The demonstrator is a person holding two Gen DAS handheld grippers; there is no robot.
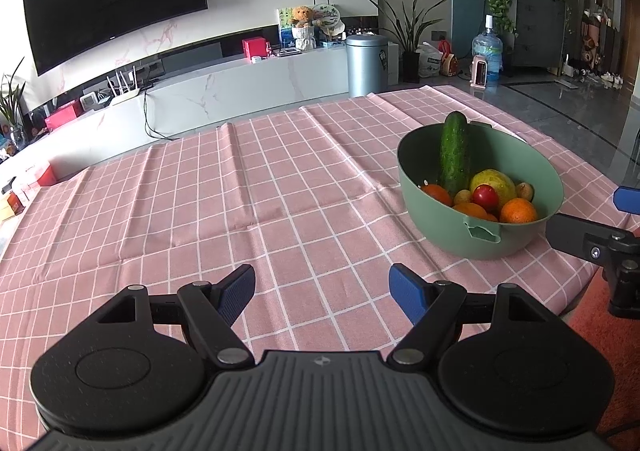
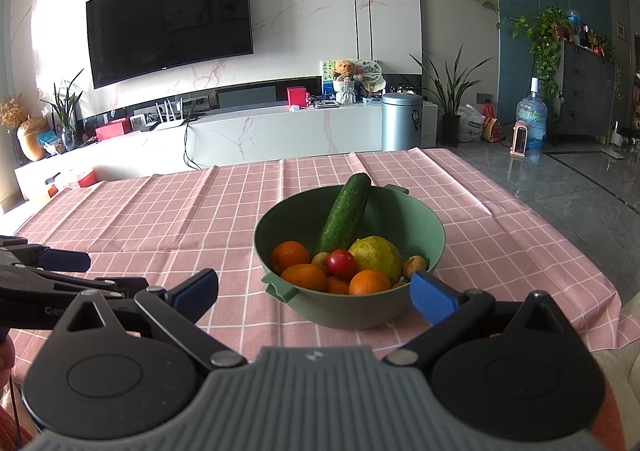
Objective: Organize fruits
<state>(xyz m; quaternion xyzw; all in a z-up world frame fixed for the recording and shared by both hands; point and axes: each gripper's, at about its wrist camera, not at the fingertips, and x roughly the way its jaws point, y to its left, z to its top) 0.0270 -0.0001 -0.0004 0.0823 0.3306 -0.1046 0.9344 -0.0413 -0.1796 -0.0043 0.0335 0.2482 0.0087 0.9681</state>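
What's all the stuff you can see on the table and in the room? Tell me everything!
round green plastic bowl: one, green, on the tablecloth, right side of table
long green cucumber: one, dark green, leaning up in the bowl
round oranges: at least three, orange, front of the bowl
small red tomato: one, red, middle of the bowl
yellow-green round fruit: one, behind the tomato
small brown fruits: a few, tan, tucked between the others
pink checked tablecloth: one, covers the table
black flat television: one, on the marble wall
silver cylindrical bin: one, by the white cabinet
left gripper: open, over bare cloth
right gripper: open, in front of the bowl
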